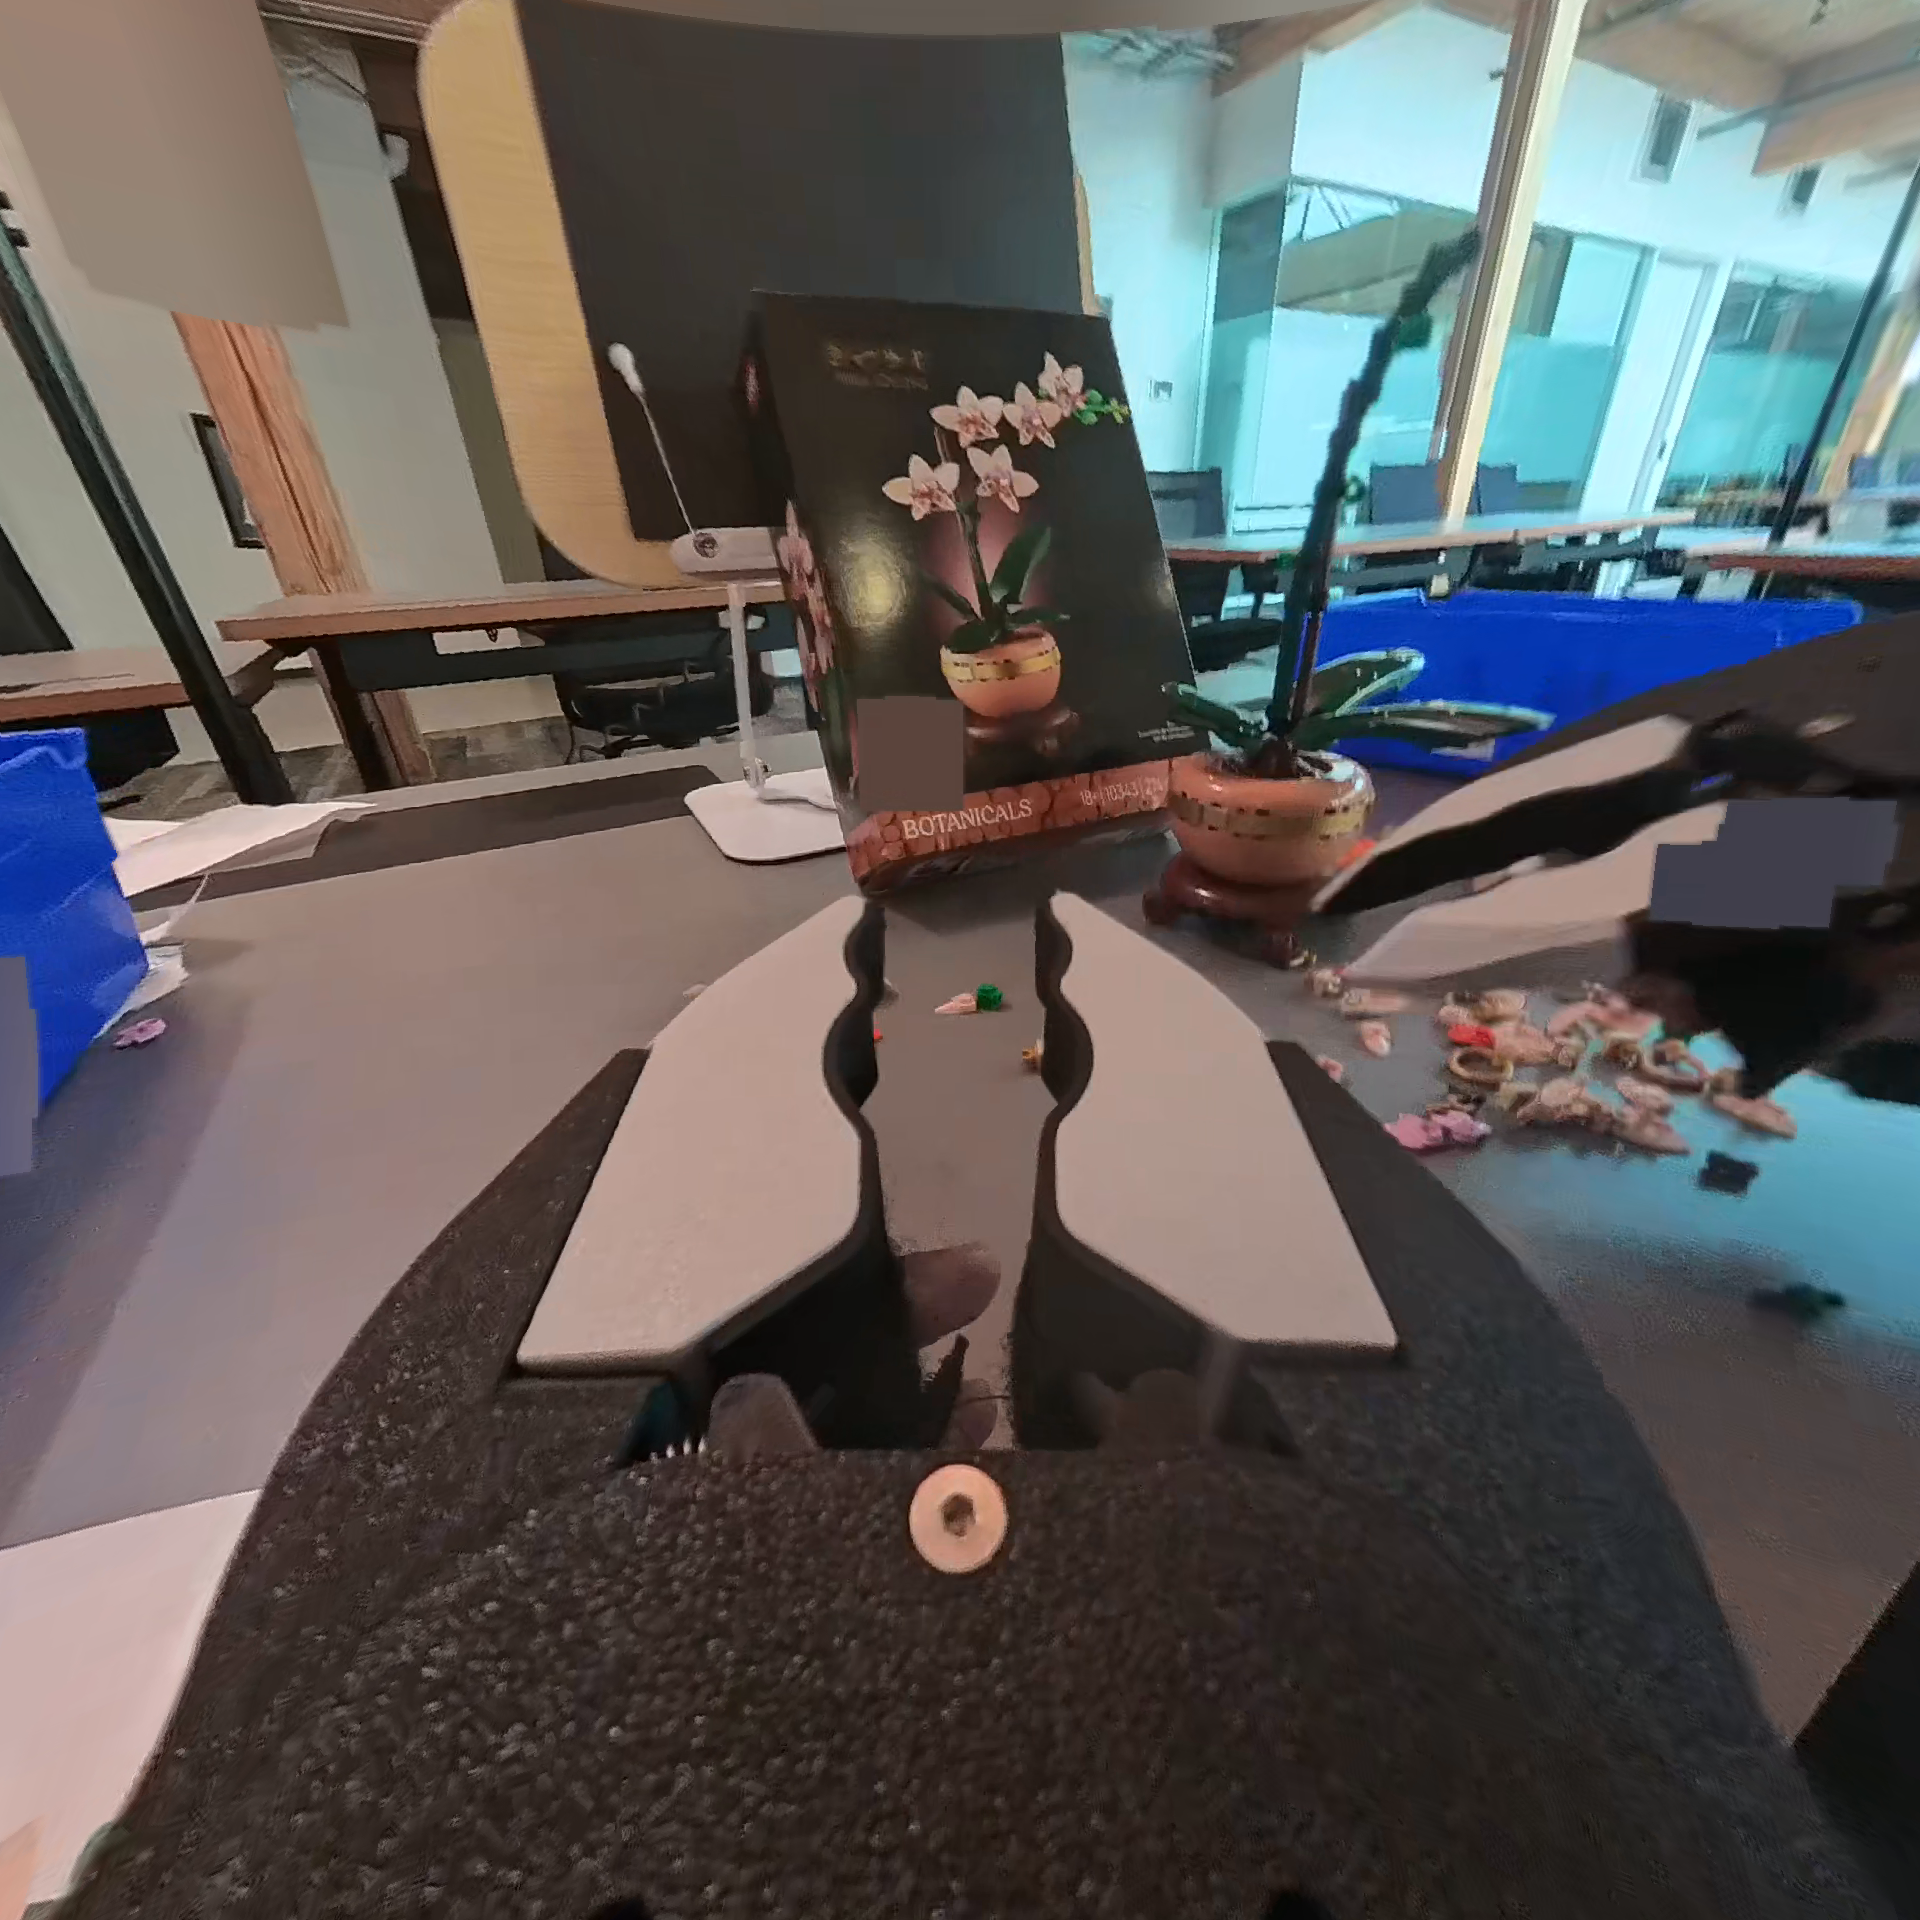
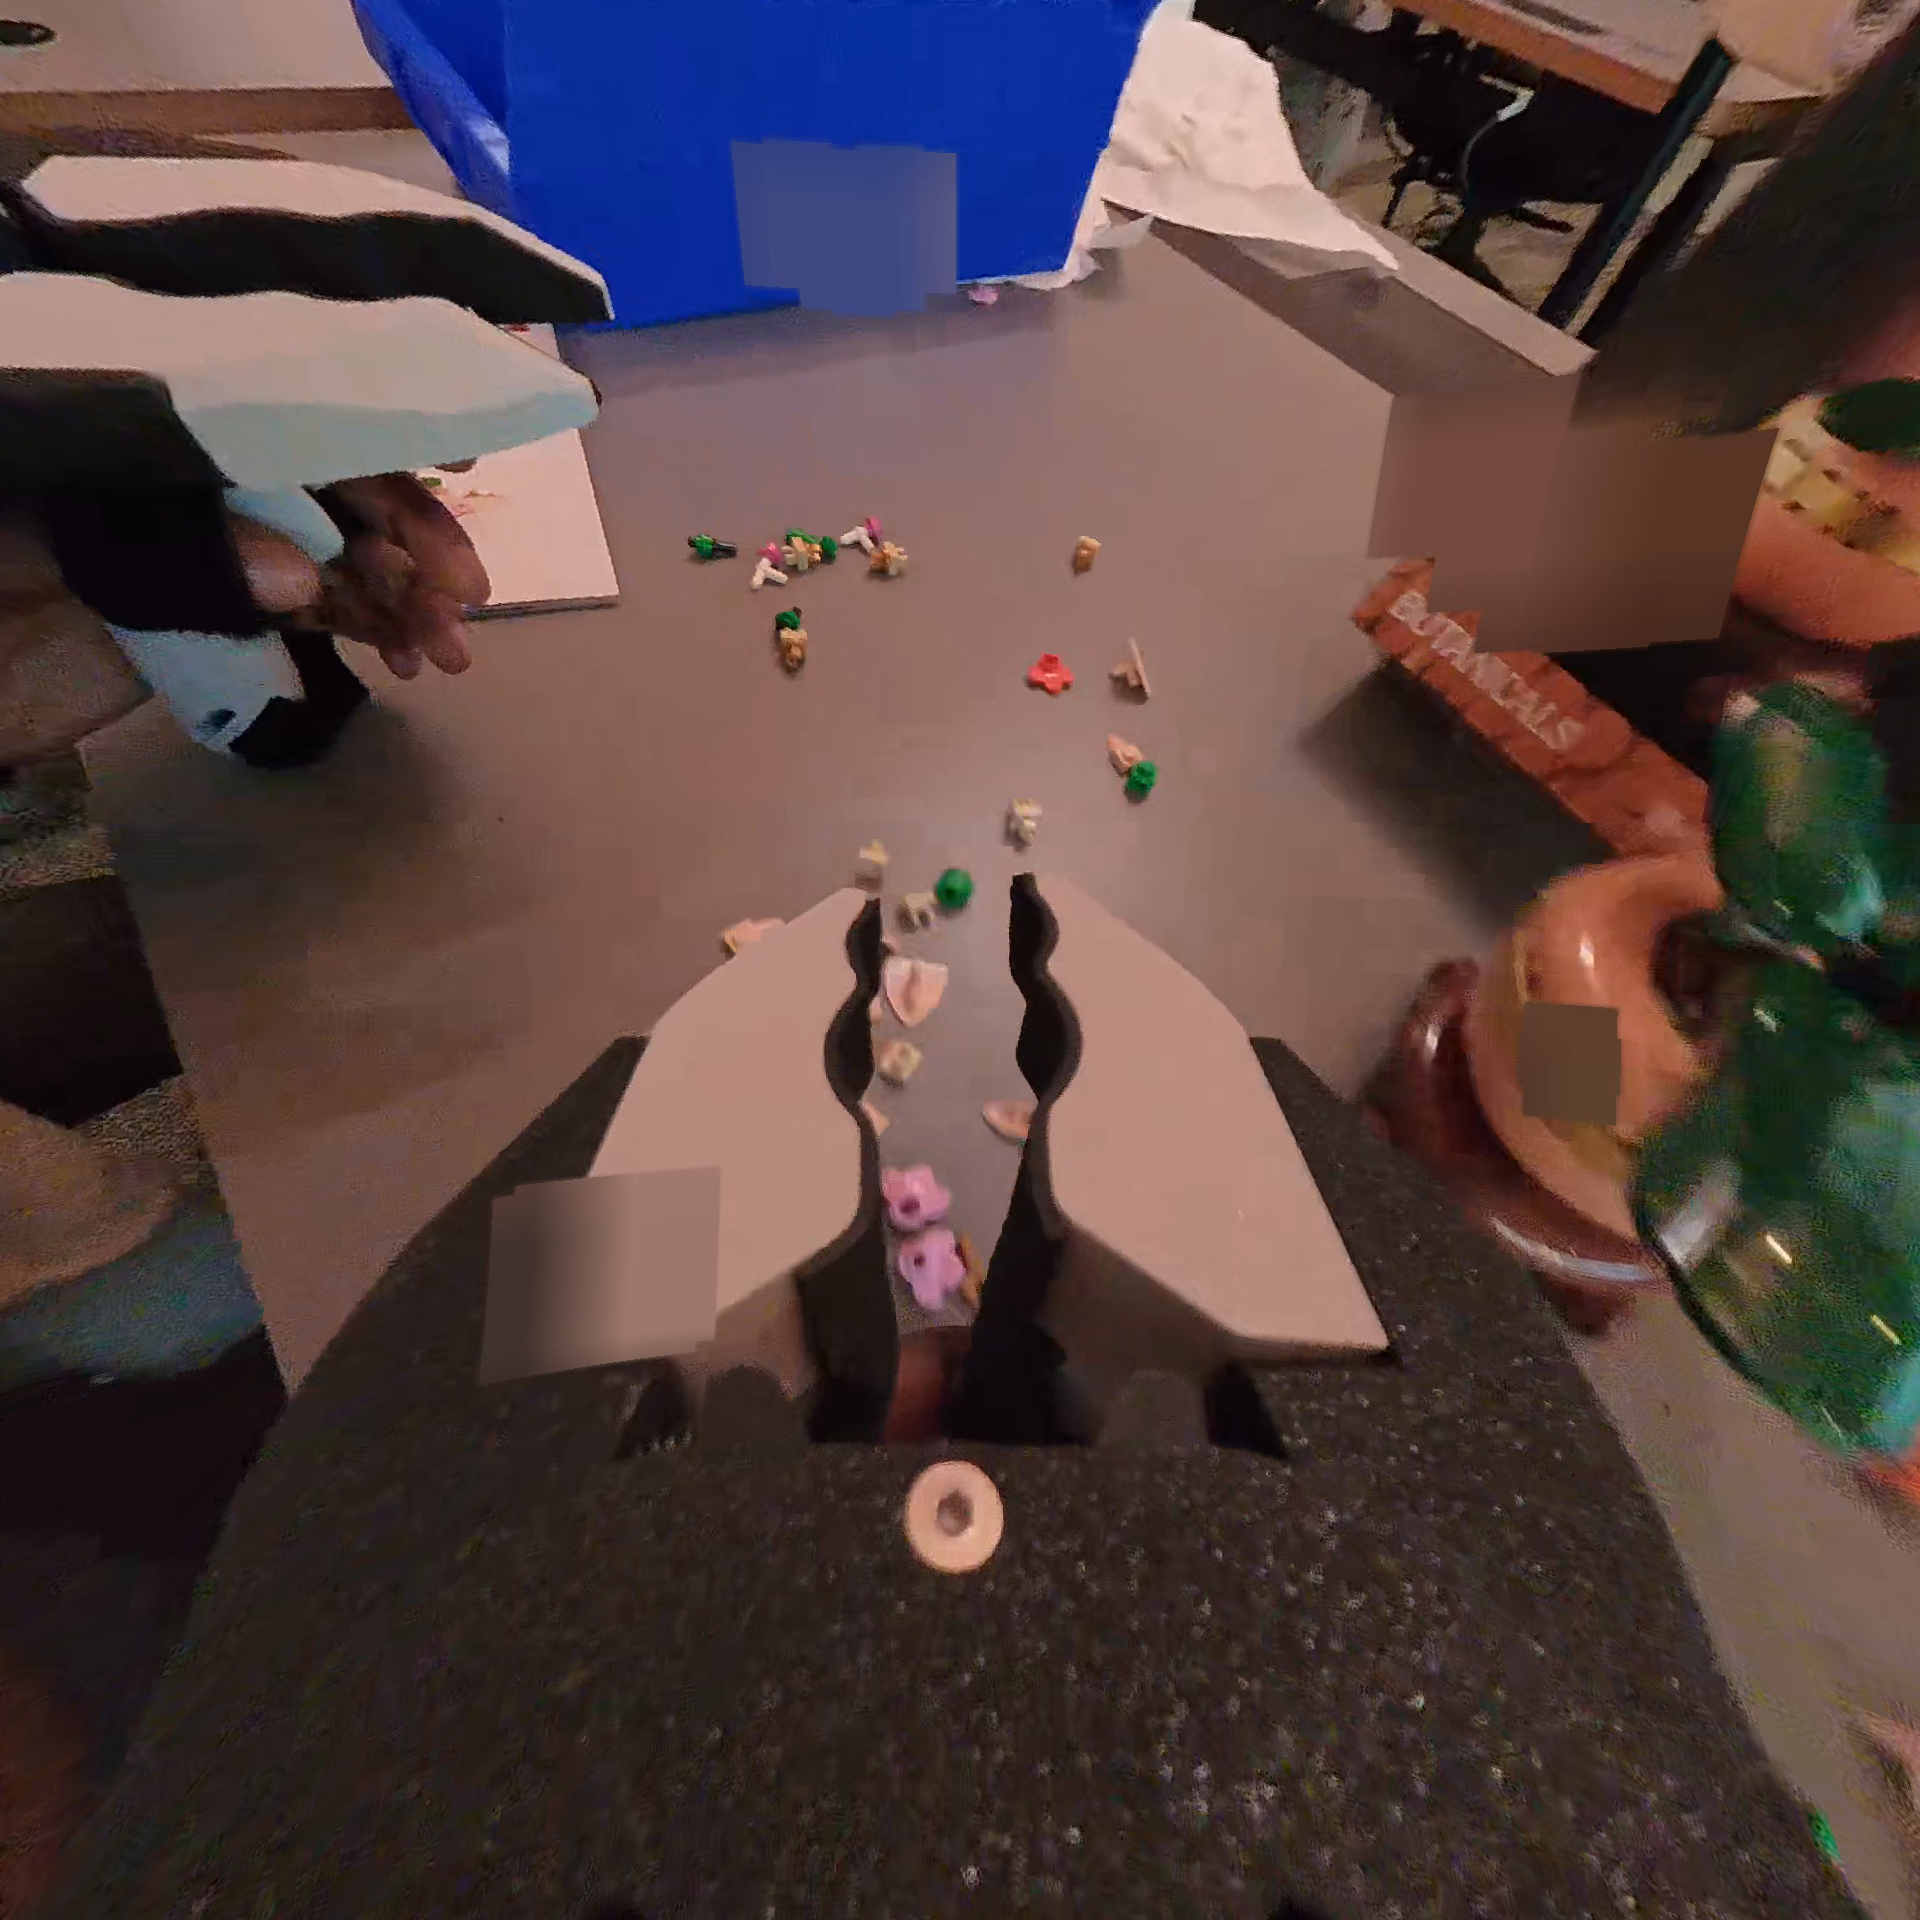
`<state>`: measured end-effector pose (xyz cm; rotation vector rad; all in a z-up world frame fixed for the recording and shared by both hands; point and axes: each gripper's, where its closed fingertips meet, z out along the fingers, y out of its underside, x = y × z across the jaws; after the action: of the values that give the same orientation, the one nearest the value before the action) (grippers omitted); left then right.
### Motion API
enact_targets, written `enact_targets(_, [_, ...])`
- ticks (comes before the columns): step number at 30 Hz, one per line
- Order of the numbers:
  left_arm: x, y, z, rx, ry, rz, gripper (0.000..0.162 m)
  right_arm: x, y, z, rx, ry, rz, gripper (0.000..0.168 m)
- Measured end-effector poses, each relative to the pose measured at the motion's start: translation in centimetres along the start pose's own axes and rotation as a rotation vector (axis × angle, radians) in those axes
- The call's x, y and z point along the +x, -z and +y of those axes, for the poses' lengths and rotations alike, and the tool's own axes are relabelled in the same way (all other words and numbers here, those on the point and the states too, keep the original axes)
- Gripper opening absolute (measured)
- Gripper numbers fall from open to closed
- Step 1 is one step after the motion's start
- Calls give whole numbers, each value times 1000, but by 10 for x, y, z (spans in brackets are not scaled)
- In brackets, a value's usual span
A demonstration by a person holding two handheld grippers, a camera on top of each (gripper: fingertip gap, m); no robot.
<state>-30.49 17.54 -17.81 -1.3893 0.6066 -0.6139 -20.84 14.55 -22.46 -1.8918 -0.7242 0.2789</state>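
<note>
My left gripper (image 1: 954, 920) is open and empty above the grey table, pointing at a dark box with an orchid picture (image 1: 977, 592). A brick-built orchid in a tan pot (image 1: 1273, 816) stands right of the box, with a bare dark stem. My right gripper (image 2: 945, 894) is open and empty, low over scattered small pieces: pink flower pieces (image 2: 920, 1231) and pale petals (image 2: 914, 987) lie between its fingers. The pot (image 2: 1579, 1081) and green leaves (image 2: 1797, 1195) are close on its right. The right gripper also shows in the left wrist view (image 1: 1351, 914), over a pile of pieces (image 1: 1548, 1070).
Blue bins stand at the left (image 1: 52, 904) and back right (image 1: 1558, 655); one shows ahead in the right wrist view (image 2: 790, 156). A white lamp stand (image 1: 758, 821) is behind the box. White paper (image 2: 1226, 135) lies by the bin. The left gripper (image 2: 582, 343) and a hand (image 2: 395, 592) are at left.
</note>
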Motion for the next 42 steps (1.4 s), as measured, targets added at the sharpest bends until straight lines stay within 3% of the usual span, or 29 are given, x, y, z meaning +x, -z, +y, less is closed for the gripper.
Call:
enact_targets(6, [6,-10,12,-96,-43,9,24,58,63,81,-147,-193,215,16])
enact_targets(9, [22,-22,19,-166,-52,95,23,74,66,84,-145,-196,216,16])
enact_targets(14, [87,-50,40,-383,-88,497,20,81,33,76,-150,-248,102,14])
enact_targets(23, [128,-114,88,-541,-546,922,13,100,39,84,-166,-324,76,14])
enact_targets(28, [139,-119,92,-572,-378,975,13,102,52,89,-148,-344,93,15])
enact_targets(33, [138,-118,109,-664,-394,975,19,106,58,92,-136,-332,103,15])
enact_targets(37, [141,-122,112,-696,-375,966,8,107,60,89,-119,-326,102,15])
enact_targets(42, [126,-120,101,-702,-418,902,7,107,62,90,-119,-307,107,15])
